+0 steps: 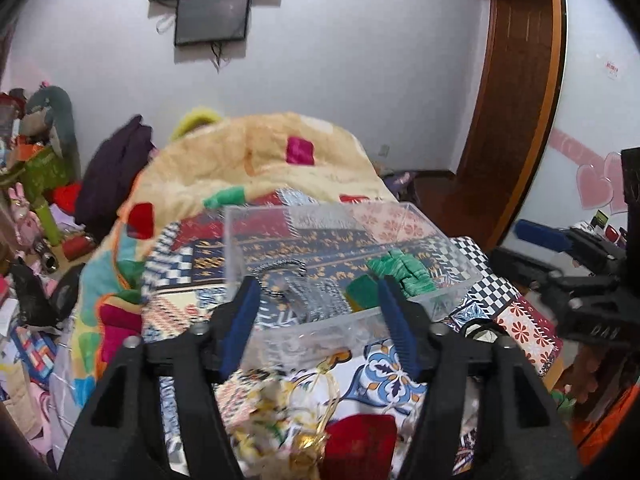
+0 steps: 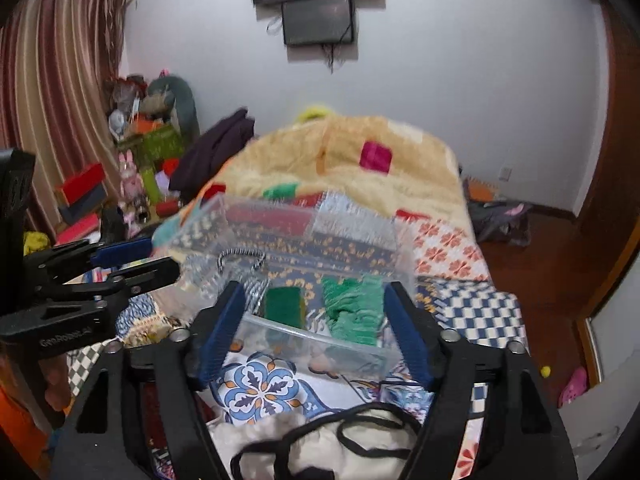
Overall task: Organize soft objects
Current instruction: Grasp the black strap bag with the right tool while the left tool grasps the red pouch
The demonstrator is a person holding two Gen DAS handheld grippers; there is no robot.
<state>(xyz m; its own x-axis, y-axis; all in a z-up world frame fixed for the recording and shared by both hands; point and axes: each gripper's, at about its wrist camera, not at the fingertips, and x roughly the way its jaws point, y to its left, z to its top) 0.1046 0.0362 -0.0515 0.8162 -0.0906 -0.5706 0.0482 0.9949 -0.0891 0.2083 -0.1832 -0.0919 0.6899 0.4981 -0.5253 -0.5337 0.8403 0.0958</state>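
A clear plastic box [image 1: 240, 240] [image 2: 288, 330] stands on the patterned bedspread. Inside lie a green knitted cloth [image 1: 404, 272] [image 2: 354, 312], a dark green pad [image 1: 362, 294] [image 2: 282, 300] and a black-and-white striped piece [image 1: 312, 296] [image 2: 242, 258]. My left gripper [image 1: 316, 286] is open and empty, just in front of the box. My right gripper [image 2: 314, 294] is open and empty at the box's near wall; it shows at the right of the left wrist view [image 1: 560, 256]. A white cloth with black straps [image 2: 320, 444] lies under my right gripper. A red cloth [image 1: 360, 444] and a yellow patterned cloth [image 1: 272, 412] lie under my left gripper.
A beige quilt [image 1: 224, 164] [image 2: 340, 152] is heaped behind the box. Cluttered boxes and plush toys [image 2: 152, 140] stand at the left by the curtain. A wooden door [image 1: 516, 92] and wooden floor [image 2: 560, 248] lie to the right. A screen [image 2: 316, 20] hangs on the wall.
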